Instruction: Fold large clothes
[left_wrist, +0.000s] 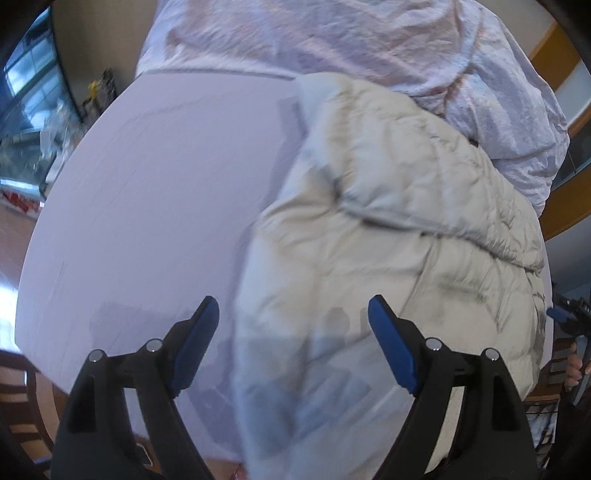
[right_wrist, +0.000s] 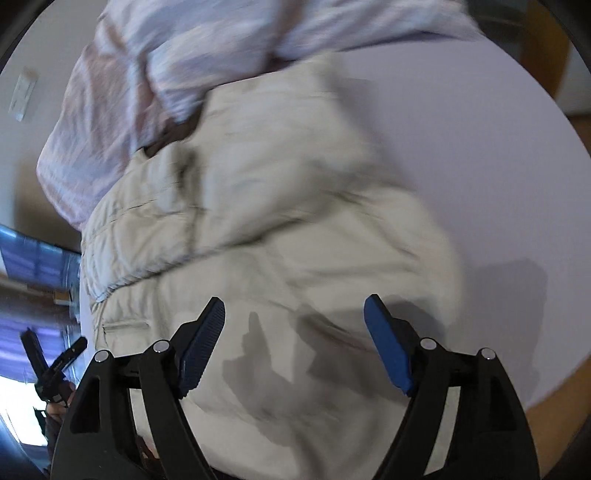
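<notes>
Left gripper (left_wrist: 293, 317): matte black plastic linkage arms, two round silver pivot pins per side, triangular cut-outs in the outer links. Fingers (left_wrist: 197, 345) faced with flat royal-blue pads, tapered at the tips. Right gripper (right_wrist: 294, 315): same build; its blue pads (right_wrist: 201, 347) show fine ribbing. Beside the left gripper's right arm, a bit of bare skin, the right hand (left_wrist: 573, 367), on a black handle. Motion blur hides any markings.

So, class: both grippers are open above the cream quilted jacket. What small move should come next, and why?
Probably lower the right gripper onto the cream quilted jacket's near edge and close. Both it and the left gripper are open and hold nothing, and the jacket lies rumpled, unfolded, on the white table.
</notes>
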